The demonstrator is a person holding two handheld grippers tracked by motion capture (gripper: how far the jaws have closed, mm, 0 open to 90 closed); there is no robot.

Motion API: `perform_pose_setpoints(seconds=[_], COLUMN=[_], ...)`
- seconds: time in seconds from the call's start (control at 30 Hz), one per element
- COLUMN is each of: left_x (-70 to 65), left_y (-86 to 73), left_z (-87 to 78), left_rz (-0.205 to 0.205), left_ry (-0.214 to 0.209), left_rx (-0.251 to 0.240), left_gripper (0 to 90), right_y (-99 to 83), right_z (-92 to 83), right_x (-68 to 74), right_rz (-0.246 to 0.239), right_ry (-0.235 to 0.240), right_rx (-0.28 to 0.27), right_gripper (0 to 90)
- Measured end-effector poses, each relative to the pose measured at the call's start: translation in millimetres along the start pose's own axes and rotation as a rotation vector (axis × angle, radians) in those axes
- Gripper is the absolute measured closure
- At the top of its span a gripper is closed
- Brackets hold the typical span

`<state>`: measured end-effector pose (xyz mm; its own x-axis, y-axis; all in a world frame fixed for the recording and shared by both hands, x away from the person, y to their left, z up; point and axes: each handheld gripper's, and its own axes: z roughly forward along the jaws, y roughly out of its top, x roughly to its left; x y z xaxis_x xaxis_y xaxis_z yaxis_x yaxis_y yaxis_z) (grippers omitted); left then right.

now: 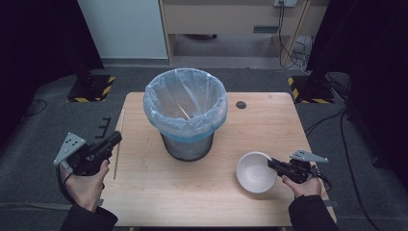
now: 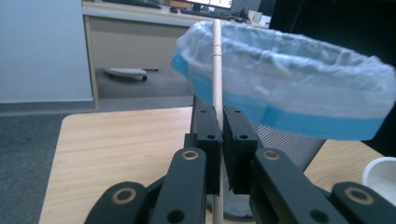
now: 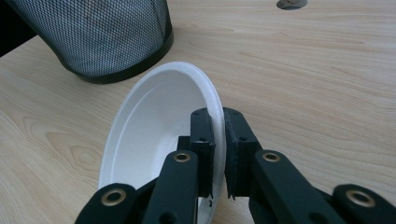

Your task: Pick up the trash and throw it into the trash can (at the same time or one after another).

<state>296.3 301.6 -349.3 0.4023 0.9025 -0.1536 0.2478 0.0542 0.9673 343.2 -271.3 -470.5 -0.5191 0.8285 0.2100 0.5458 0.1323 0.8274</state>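
Observation:
A thin wooden chopstick (image 1: 121,126) hangs over the table's left edge, and my left gripper (image 1: 115,138) is shut on it. In the left gripper view the chopstick (image 2: 216,70) stands upright between the closed jaws of that gripper (image 2: 219,114). A black mesh bin (image 1: 187,147) with a pale blue bag liner (image 1: 185,96) stands mid-table, a second stick (image 1: 183,109) lying inside it. At the front right, my right gripper (image 1: 270,162) is shut on the rim of a white bowl (image 1: 255,172). The right gripper view shows the bowl (image 3: 154,130) tilted, its rim pinched in the gripper (image 3: 215,116).
The wooden table (image 1: 144,192) has a round cable hole (image 1: 241,105) behind the bin. Two stand bases with yellow-black stripes (image 1: 91,89) (image 1: 308,89) sit on the floor beyond the table's far corners. A small black bracket (image 1: 104,127) lies by the left edge.

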Motion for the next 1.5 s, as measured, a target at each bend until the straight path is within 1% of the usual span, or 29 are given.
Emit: perform_pose_setpoints(seconds=[0.03,0.17,0.33,0.43,0.5,0.77,0.97,1.27,1.4,1.5], left_x=[-1.3,-7.3,-11.5,-15.8,-18.8,-31.2,-41.3,-47.9,-50.6,-53.3], left_y=[1.4,11.5,22.2,31.3,36.9,53.9,68.7,82.6,88.0,92.8], left_z=[0.4,3.8,7.4,12.6,16.1,32.8,45.2,61.8,67.9,73.2], left_rz=[0.0,0.022,0.034,0.036,0.044,0.044,0.053,0.058,0.053,0.06], left_ry=[-0.003,-0.022,-0.036,-0.049,-0.054,-0.082,-0.103,-0.117,-0.125,-0.123], left_rx=[-0.006,-0.026,-0.054,-0.078,-0.086,-0.121,-0.146,-0.156,-0.164,-0.162], left_gripper=[85.7,85.7,85.8,85.7,85.7,85.7,85.7,85.7,85.7,85.7], right_y=[0.0,0.0,-1.2,-1.4,-1.4,-1.6,-2.0,-2.1,-2.2,-2.2], right_z=[0.1,-0.2,0.3,0.4,0.5,0.1,0.5,0.7,0.9,1.0], right_x=[0.1,0.3,0.1,0.0,0.2,-0.3,-0.2,-0.6,-1.1,-1.1], right_rz=[0.0,0.001,0.003,0.004,0.006,0.005,0.008,0.007,0.004,0.002], right_ry=[0.001,0.0,-0.003,-0.004,-0.004,-0.003,-0.001,-0.002,-0.002,-0.003], right_rx=[0.0,-0.001,0.005,0.007,0.006,0.006,0.01,0.011,0.012,0.013], right_gripper=[83.9,83.9,83.9,83.9,83.9,83.9,83.9,83.9,83.9,83.9])
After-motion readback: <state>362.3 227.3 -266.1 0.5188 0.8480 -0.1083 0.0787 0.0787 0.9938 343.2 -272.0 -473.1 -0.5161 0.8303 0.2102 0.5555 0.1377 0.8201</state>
